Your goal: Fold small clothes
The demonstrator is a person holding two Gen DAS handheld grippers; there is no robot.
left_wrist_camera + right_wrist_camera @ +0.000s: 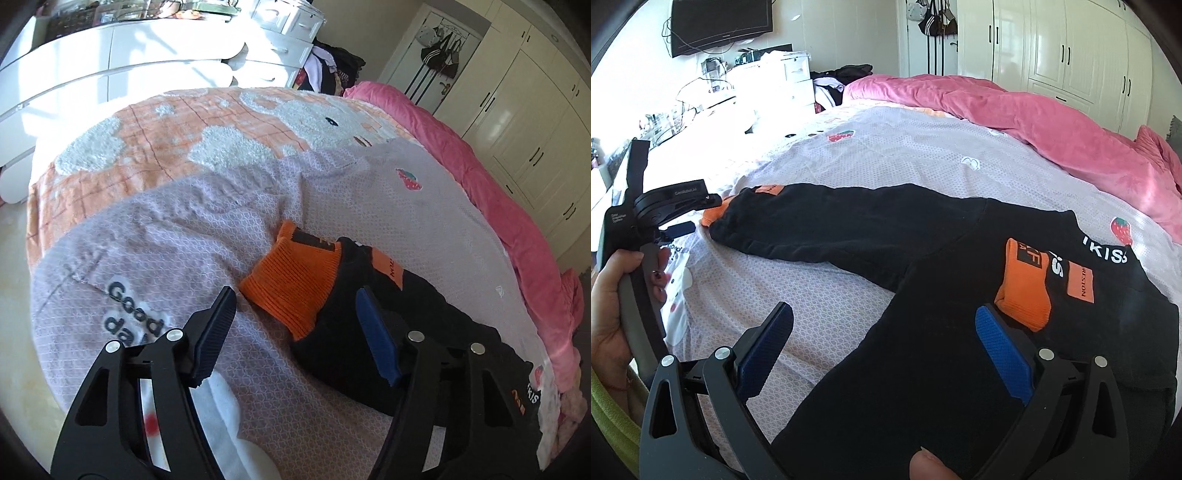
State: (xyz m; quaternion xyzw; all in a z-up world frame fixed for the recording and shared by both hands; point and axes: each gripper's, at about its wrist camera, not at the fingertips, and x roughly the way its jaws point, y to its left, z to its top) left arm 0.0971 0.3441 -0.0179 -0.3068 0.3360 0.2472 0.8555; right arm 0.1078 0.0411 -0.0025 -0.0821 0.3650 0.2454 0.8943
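A black sweatshirt (923,350) with orange cuffs and orange patches lies flat on the lilac sheet (886,158). One sleeve (831,225) stretches out to the left. Its orange cuff (295,280) lies between the jaws of my left gripper (295,295), which stand apart around it without pressing; the right pad rests over the black sleeve. The other sleeve is folded onto the chest, its orange cuff (1023,291) just beyond my right gripper (884,310). The right gripper is open, low over the sweatshirt's body. A person's hand (613,295) holds the left gripper's handle.
A pink quilt (1052,122) is bunched along the far side of the bed. An orange and white fleece blanket (166,147) covers the bed's far end. White drawers (786,85), a wall television (720,22) and white wardrobes (1071,55) stand around the bed.
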